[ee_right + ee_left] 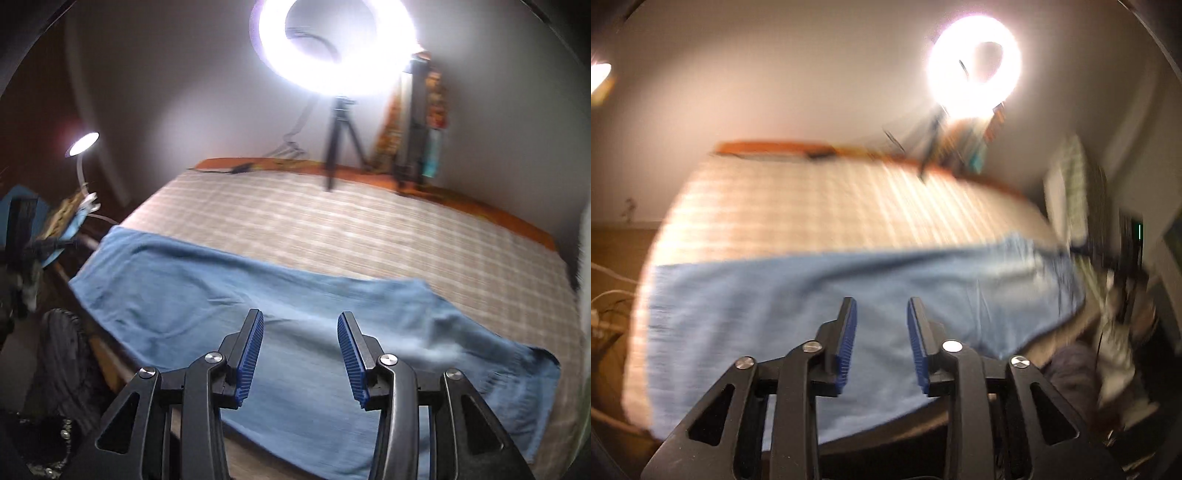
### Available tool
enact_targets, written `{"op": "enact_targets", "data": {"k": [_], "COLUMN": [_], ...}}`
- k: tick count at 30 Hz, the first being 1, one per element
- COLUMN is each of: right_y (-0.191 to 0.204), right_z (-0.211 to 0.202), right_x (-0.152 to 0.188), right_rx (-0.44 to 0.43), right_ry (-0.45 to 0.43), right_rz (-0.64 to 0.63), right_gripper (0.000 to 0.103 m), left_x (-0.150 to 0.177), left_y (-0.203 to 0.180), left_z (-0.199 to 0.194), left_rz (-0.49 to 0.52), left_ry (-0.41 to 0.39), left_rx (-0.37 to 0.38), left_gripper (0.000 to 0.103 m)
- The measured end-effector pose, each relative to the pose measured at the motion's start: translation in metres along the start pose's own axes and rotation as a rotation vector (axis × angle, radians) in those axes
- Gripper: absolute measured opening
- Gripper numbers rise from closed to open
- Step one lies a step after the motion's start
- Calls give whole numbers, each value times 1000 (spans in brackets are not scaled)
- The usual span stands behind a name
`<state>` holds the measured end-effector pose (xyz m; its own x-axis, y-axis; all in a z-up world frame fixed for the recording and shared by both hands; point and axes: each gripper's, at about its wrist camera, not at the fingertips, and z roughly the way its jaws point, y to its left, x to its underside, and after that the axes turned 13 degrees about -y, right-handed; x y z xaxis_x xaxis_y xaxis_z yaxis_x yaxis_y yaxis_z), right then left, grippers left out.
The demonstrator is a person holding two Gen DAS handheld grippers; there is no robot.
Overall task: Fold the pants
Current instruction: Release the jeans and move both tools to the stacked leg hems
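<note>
Light blue pants point(820, 295) lie spread flat across the near side of a bed with a checked cover point(831, 206). My left gripper point(881, 306) is open and empty, hovering above the pants near the bed's front edge. In the right wrist view the pants point(207, 291) run from the left bed edge to the right, with a darker end point(535, 365) at the right. My right gripper point(301, 319) is open and empty above the middle of the pants. Both views are motion-blurred.
A bright ring light point(336, 40) on a black tripod point(341, 140) stands at the far side of the bed point(369, 229). A small desk lamp point(83, 144) sits at the left. Dark clutter point(1123, 295) lies to the bed's right.
</note>
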<state>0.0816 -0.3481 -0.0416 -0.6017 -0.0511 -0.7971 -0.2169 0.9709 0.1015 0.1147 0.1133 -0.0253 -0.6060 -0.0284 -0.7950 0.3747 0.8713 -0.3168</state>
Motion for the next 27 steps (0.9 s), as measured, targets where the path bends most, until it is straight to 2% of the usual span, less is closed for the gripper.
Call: {"op": "enact_targets", "data": {"k": [4,9,12,14,19,23,27], "right_y": [38,76,96,106,141,165,183], "right_z": [6,23,34,43,66,80,97], "right_x": [-9,-15,-14,-12,-6,-1,5], "right_rx": [-58,-121,-153,-177,-215,-243,-263], "right_ry": [1,19,36,50,96,125,155], "right_rz": [-48,-95,-106,-100,-143,-167,-170], "right_gripper": [44,46,46,46,46,46,46], "left_x": [-35,-45,-23,3,82,128,149], "left_y": [47,111,135,149,177,189,198], "left_z": [-53,-100,-106,-104,-74,-55,-46], "left_rz": [-53,-166,-229,-268,-455,-580,-632], "left_ry": [-117,-162,-134,-105,-19,5,11], "left_rx": [-111,-229,-263,-274,-236,-234,-273], "left_gripper": [34,35,35,35,35,35,35]}}
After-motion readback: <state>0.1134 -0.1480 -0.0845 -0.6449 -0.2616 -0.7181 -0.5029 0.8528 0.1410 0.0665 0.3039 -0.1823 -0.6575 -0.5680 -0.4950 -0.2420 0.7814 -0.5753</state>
